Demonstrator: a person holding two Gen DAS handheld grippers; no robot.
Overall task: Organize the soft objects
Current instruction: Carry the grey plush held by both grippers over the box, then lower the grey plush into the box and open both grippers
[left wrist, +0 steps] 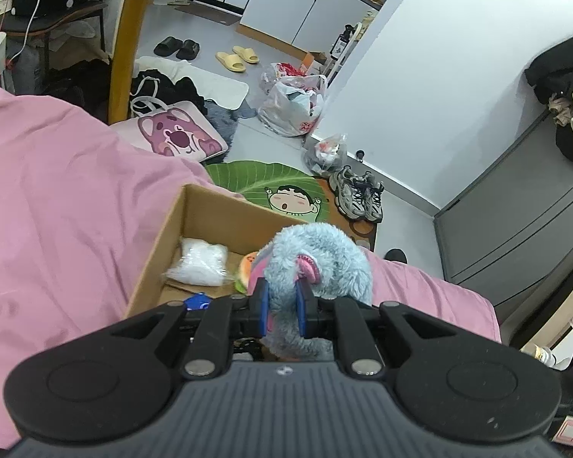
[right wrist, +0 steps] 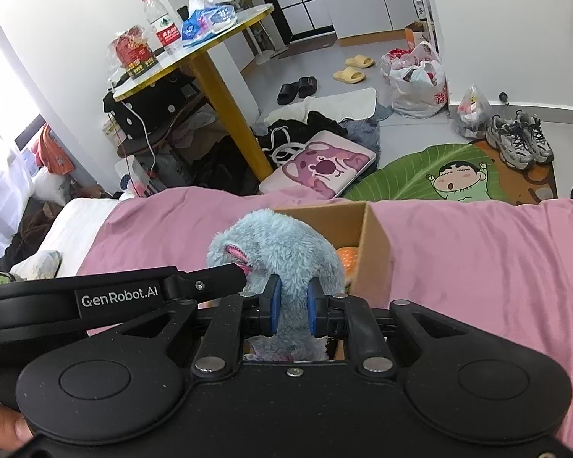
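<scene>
- Right now my left gripper (left wrist: 282, 307) is clamped on the blue plush toy (left wrist: 317, 259), its blue pads (left wrist: 261, 307) squeezed into the fur on both sides.
- The toy is soft and light, I judge; the fur gives under the pads, so a pinch on a thick fold of the body should hold better than one on the small pink ear (left wrist: 308, 267).
- It hangs just in front of the gripper, over the near right corner of the cardboard box (left wrist: 160, 244), which sits on the pink bedcover (left wrist: 57, 191).
- Inside the box lie a white plastic bag (left wrist: 202, 261) and a small burger-like toy (left wrist: 246, 267), partly hidden by the plush.
- My right gripper (right wrist: 293, 307) is likewise closed on the same toy (right wrist: 275, 244), with the left one's finger coming in from the left side beside its ear.
- From this side the box (right wrist: 374, 244) lies just beyond the toy, slightly right.
</scene>
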